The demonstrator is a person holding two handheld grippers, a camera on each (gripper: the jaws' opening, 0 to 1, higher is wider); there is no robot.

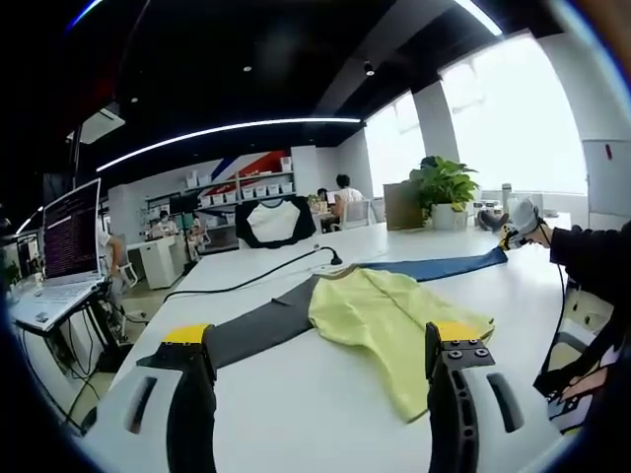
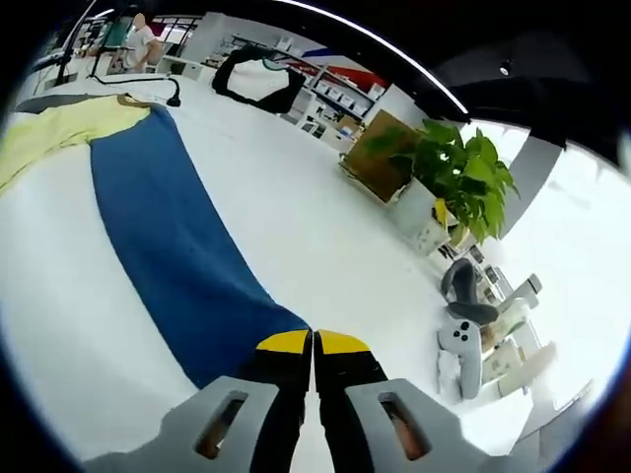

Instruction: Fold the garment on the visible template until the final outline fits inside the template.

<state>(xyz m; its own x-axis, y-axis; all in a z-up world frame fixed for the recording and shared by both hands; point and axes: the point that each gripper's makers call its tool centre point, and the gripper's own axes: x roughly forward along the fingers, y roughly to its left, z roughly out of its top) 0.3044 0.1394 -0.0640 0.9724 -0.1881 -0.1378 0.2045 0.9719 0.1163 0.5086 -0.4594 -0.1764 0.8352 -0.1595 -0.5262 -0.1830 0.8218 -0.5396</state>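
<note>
A garment lies flat on the white table (image 1: pixel 296 414): a yellow body (image 1: pixel 389 315) with a dark grey sleeve (image 1: pixel 261 325) running left and a blue sleeve (image 1: pixel 444 266) running right. My left gripper (image 1: pixel 321 333) hangs open just above the table, its jaws either side of the yellow body's near hem and touching nothing. At the far end of the blue sleeve (image 2: pixel 168 236) my right gripper (image 2: pixel 313 343) has its jaws shut on the cuff. That same gripper (image 1: pixel 515 229) appears far right in the left gripper view, held by a person's dark-sleeved arm (image 1: pixel 592 258).
A black cable (image 1: pixel 246 281) crosses the table behind the garment. A black-and-white shirt (image 1: pixel 273 222), a cardboard box (image 1: pixel 402 205) and a potted plant (image 1: pixel 444 182) stand at the far edge. White controllers (image 2: pixel 463 335) lie beyond the cuff. A laptop (image 1: pixel 69 236) stands left.
</note>
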